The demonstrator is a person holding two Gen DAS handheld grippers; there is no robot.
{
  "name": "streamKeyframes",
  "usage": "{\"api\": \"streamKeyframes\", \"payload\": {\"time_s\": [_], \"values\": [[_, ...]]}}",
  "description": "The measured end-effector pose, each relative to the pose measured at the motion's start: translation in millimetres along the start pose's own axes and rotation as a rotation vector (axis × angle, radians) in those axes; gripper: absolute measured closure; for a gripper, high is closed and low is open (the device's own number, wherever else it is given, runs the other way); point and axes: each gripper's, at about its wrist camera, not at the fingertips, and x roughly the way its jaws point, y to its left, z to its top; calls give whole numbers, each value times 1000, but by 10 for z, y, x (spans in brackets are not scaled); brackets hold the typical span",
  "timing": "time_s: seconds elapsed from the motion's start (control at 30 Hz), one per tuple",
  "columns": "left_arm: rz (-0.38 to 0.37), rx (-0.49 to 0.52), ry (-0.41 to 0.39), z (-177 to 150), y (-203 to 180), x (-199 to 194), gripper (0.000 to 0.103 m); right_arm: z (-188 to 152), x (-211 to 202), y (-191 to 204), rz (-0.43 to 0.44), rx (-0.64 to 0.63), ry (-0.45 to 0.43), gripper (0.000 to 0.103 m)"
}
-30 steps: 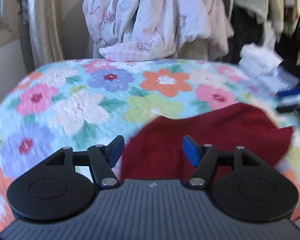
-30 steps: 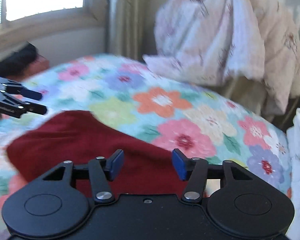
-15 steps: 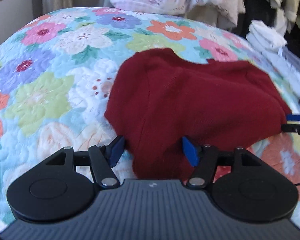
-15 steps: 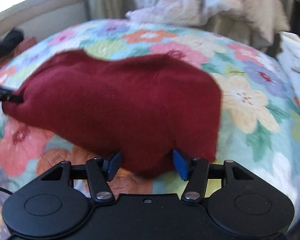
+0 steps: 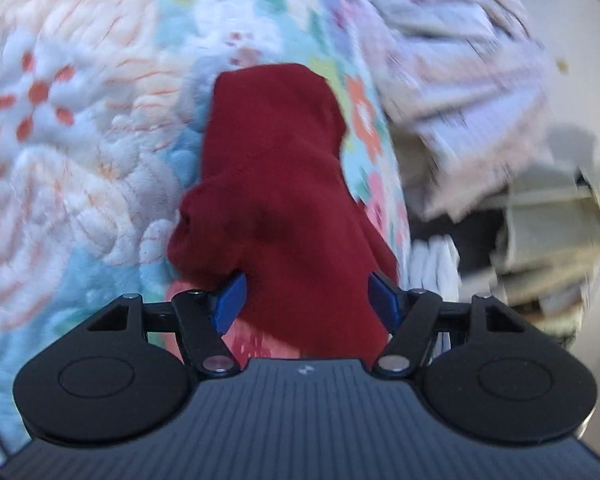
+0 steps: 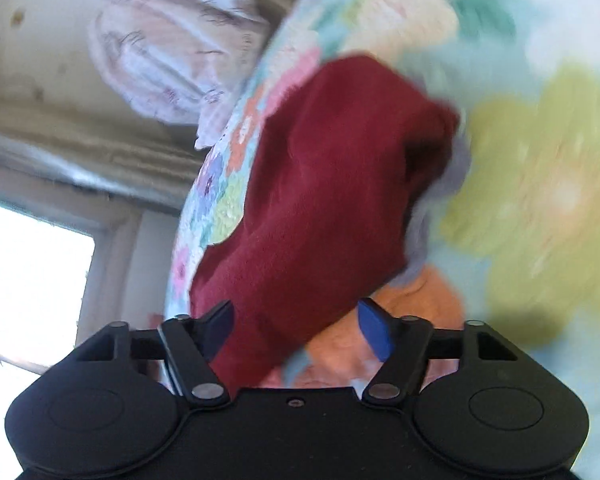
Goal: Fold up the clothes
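A dark red garment (image 5: 276, 184) lies bunched on the floral quilt (image 5: 80, 140). In the left wrist view my left gripper (image 5: 306, 296) is open, with the near end of the red cloth between its blue fingertips (image 5: 230, 300). In the right wrist view the same red garment (image 6: 324, 200) runs away from my right gripper (image 6: 296, 324), which is open with the cloth's near end between its fingers. Both views are rolled sideways and blurred. Neither gripper shows in the other's view.
A pale printed blanket (image 5: 452, 64) is heaped past the quilt's edge, also showing in the right wrist view (image 6: 168, 52). Stacked white clothes (image 5: 436, 264) and shelves sit beside the bed. A bright window (image 6: 28, 272) is at the left.
Both grippers have rolled sideways and dropped close to the red garment's ends. The garment looked spread wide; now it looks narrow and bunched. The jaws stay open.
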Motion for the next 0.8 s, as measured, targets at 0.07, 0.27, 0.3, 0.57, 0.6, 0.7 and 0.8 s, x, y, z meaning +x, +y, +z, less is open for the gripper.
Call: {"api": "streamKeyframes", "payload": {"time_s": [0.07, 0.27, 0.3, 0.57, 0.6, 0.7, 0.8], "values": [[18, -57, -42, -14, 31, 107, 33, -35, 120, -47, 32, 94, -38, 26], [108, 171, -110, -63, -127, 349, 72, 145, 416, 22, -46, 119, -181, 26], [136, 235, -131, -98, -171, 358, 78, 184, 480, 68, -41, 84, -192, 25], [224, 625, -204, -396, -712, -152, 92, 225, 194, 698, 182, -279, -148, 74], [221, 624, -183, -425, -752, -243, 92, 168, 57, 756, 192, -305, -135, 74], [246, 633, -69, -613, -768, -416, 92, 13, -334, 645, 110, -304, -99, 75], [305, 672, 7, -901, -699, -432, 92, -130, -506, 445, -70, -366, -88, 74]]}}
